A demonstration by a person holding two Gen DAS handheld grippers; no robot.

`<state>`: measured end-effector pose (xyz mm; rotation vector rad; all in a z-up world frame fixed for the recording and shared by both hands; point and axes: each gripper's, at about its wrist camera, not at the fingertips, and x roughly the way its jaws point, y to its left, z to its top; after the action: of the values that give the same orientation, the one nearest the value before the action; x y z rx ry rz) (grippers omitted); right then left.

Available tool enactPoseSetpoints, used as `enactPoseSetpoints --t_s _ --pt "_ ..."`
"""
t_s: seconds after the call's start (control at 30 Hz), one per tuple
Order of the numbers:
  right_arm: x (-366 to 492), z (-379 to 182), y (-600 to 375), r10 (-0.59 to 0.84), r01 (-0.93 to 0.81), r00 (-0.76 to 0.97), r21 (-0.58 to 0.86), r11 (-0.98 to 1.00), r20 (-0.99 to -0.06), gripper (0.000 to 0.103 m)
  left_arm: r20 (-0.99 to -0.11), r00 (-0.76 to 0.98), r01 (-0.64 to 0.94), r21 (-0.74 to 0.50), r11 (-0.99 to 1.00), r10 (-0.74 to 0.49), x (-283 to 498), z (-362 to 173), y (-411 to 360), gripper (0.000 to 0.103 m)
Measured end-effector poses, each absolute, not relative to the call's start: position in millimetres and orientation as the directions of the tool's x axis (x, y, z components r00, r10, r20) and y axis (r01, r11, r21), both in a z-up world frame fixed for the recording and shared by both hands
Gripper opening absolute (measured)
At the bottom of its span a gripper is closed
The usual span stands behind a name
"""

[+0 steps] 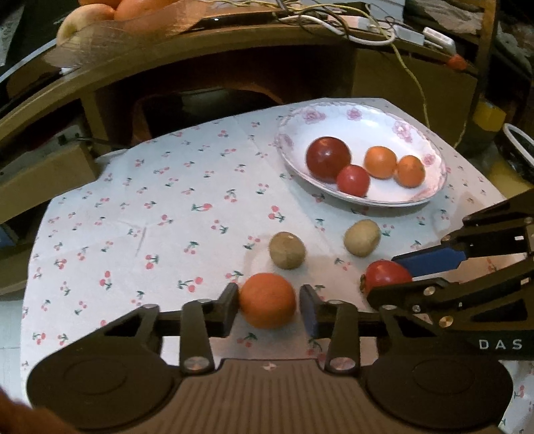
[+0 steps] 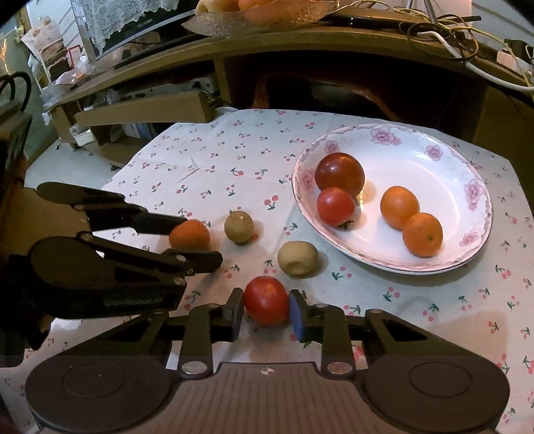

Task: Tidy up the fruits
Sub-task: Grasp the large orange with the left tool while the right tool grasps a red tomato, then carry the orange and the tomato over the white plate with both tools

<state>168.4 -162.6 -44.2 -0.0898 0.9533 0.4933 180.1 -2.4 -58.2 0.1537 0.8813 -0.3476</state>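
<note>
A white floral plate [image 1: 353,117] [image 2: 444,157] holds two red tomatoes [image 1: 328,159] [image 2: 339,175] and two oranges [image 1: 380,162] [image 2: 399,207]. On the cherry-print cloth lie two kiwis [image 1: 287,250] [image 2: 297,258], an orange [image 1: 267,299] [image 2: 189,234] and a red tomato [image 1: 387,274] [image 2: 266,299]. My left gripper [image 1: 269,308] [image 2: 197,238] brackets the orange, its jaws close on both sides of it. My right gripper [image 2: 266,312] [image 1: 383,277] brackets the tomato the same way. Both fruits rest on the cloth.
A wooden desk [image 1: 207,50] with cables [image 1: 350,23] and a fruit bowl [image 2: 267,13] stands behind the table. A cardboard box [image 2: 143,112] lies at the far left. The cloth's left half [image 1: 133,217] is bare.
</note>
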Motion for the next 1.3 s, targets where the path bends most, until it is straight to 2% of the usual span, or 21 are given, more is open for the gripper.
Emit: enactPoseSetpoints --t_s 0.23,0.4,0.87,1.3 --pt "164 -37 -176 0.347 -0.429 0.46 0.137 0.893 -0.817 0.029 -0.776 0.573 0.39 -0.026 0.921 -0.264 170 -50 -5 0.04" --pt "161 -41 -182 0.34 -0.437 0.448 0.129 0.89 -0.827 0.029 -0.786 0.569 0.409 0.016 0.912 -0.242 168 -57 -12 0.041" --pt "161 -41 -178 0.331 -0.441 0.437 0.122 0.889 -0.836 0.029 -0.777 0.571 0.408 -0.012 0.913 -0.265 167 -55 -12 0.039" --pt "169 -25 -197 0.328 -0.374 0.509 0.139 0.917 -0.796 0.029 -0.742 0.592 0.441 -0.027 0.897 -0.313 169 -34 -36 0.039"
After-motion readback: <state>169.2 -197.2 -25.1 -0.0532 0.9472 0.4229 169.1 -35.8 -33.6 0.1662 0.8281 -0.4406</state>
